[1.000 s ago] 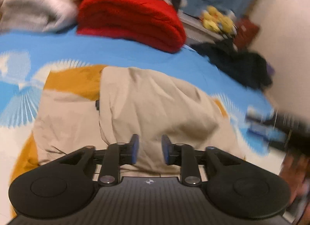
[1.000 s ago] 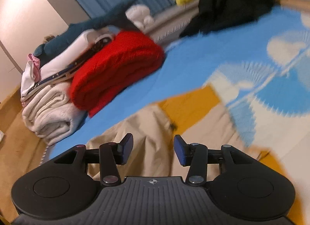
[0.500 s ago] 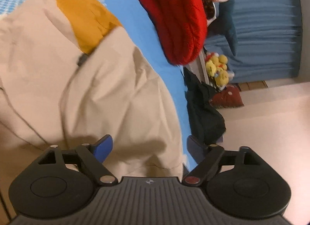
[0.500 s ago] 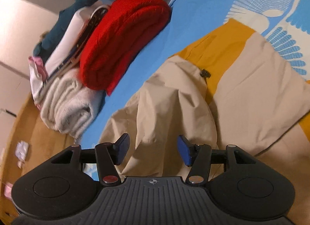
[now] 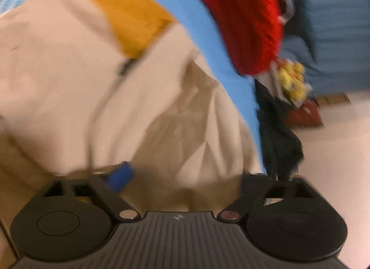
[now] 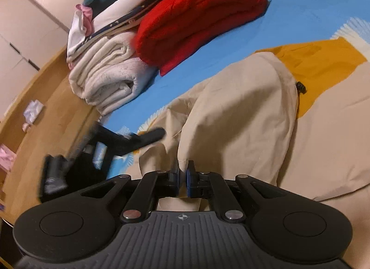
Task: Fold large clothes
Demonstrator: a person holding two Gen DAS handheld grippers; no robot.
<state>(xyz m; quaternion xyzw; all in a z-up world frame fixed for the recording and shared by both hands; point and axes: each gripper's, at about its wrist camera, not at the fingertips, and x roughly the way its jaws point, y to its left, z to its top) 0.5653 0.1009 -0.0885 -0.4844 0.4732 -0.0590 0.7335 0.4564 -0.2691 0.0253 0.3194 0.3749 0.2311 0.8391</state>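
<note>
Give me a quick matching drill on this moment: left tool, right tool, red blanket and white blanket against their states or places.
Things:
1. left tool
2. right tool
3. red blanket
4. white blanket

States or places:
A. folded, at the bed's corner beside the wooden floor
B. shut on the beige garment
C. open over beige cloth
D. folded, leaning on the white pile

Pairs: 1-C, 2-B, 3-D, 4-A

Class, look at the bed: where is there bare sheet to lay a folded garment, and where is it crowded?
Bare blue sheet runs between the red blanket and the beige garment. The stacked pile crowds the bed's edge.
</note>
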